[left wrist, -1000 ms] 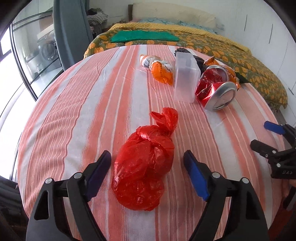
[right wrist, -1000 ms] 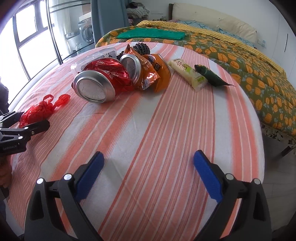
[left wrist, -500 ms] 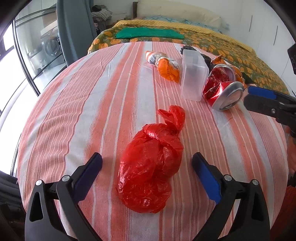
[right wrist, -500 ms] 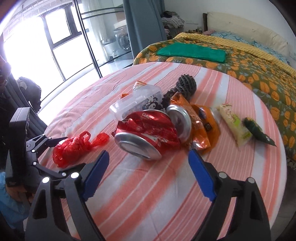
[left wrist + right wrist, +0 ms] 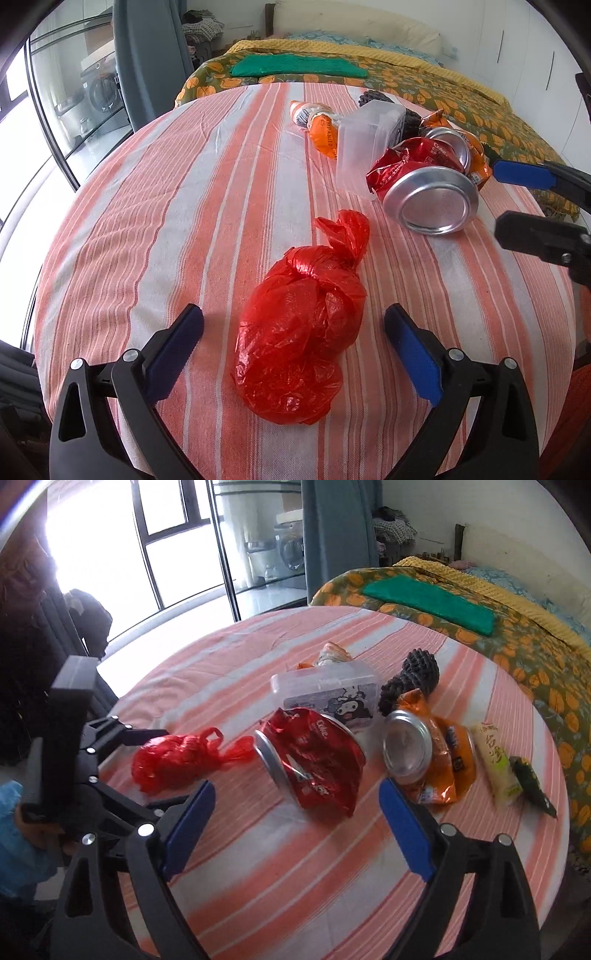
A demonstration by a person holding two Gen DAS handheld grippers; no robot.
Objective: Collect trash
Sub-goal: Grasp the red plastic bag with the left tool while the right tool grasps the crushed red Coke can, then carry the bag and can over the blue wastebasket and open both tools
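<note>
A knotted red plastic bag (image 5: 299, 332) lies on the striped tablecloth (image 5: 166, 221). My left gripper (image 5: 293, 321) stands open with a pad on each side of the bag, neither touching it. In the right wrist view a crushed red can (image 5: 314, 764) lies just ahead of my right gripper (image 5: 297, 790), whose jaws are opening with nothing pressed between them. A second can (image 5: 406, 746) rests on an orange wrapper (image 5: 450, 760). The right gripper (image 5: 509, 199) reaches in from the right edge of the left wrist view, beside the crushed can (image 5: 424, 184).
A clear plastic box (image 5: 325, 686), a black knobbly thing (image 5: 410, 679), a cream packet (image 5: 495, 764) and a dark green wrapper (image 5: 532, 782) lie on the cloth. An orange packet (image 5: 323, 129) sits farther back. Behind stands a bed (image 5: 406, 81) with a green cloth (image 5: 299, 66).
My left jaws have spread wider around the red bag. The right gripper has swung left and risen, so the crushed can now sits in front of its fingers.
</note>
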